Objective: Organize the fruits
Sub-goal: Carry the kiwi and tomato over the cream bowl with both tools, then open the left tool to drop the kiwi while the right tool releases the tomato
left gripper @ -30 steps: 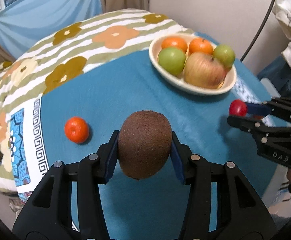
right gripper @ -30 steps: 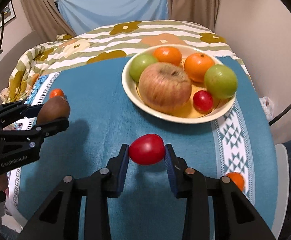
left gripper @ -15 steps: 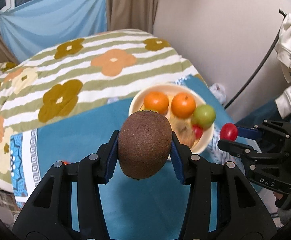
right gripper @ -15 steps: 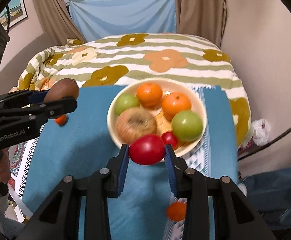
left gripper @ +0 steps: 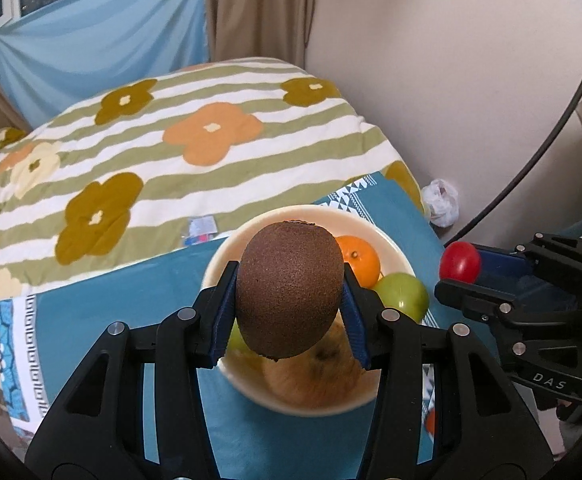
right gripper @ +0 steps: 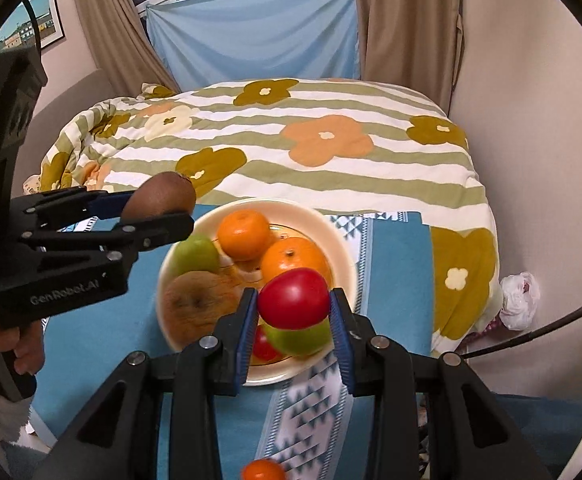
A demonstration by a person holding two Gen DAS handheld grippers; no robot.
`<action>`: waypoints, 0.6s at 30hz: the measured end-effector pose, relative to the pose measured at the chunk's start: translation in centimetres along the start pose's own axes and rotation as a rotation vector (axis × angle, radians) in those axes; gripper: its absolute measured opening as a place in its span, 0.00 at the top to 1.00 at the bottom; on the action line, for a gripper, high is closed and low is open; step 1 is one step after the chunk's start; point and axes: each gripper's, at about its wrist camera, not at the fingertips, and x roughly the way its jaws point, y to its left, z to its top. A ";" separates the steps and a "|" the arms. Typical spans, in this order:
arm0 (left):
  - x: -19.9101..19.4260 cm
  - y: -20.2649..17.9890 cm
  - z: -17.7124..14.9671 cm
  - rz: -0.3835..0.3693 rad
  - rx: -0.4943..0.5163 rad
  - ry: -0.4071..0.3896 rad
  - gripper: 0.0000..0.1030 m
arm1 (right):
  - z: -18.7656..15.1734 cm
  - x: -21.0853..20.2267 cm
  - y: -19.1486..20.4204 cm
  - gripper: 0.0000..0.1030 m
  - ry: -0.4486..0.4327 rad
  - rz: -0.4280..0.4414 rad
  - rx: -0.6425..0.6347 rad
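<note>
My left gripper [left gripper: 289, 304] is shut on a brown kiwi [left gripper: 289, 288] and holds it high above the cream fruit bowl [left gripper: 227, 248]. My right gripper [right gripper: 294, 322] is shut on a red tomato [right gripper: 293, 298], above the bowl's [right gripper: 343, 248] near right side. The bowl holds two oranges [right gripper: 243, 234], green apples [right gripper: 193, 256], a large russet apple [right gripper: 195, 304] and a small red fruit [right gripper: 263, 346]. The kiwi also shows in the right wrist view [right gripper: 159, 200], the tomato in the left wrist view [left gripper: 460, 261].
The bowl stands on a blue cloth [right gripper: 103, 344] with a white patterned band [right gripper: 311, 408]. A loose orange fruit [right gripper: 263, 470] lies on the cloth near the front. A striped floral duvet [right gripper: 291, 136] lies behind. A wall, a black cable and a crumpled bag [right gripper: 517, 300] are right.
Both grippers have risen and moved forward over the bowl with their fruits still held. The bowl now lies right below them. The loose orange at the left has left the left wrist view.
</note>
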 end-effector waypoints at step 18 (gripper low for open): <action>4.6 -2.4 -0.1 0.063 0.010 0.040 0.06 | 0.7 2.3 -4.8 0.68 0.039 0.042 0.026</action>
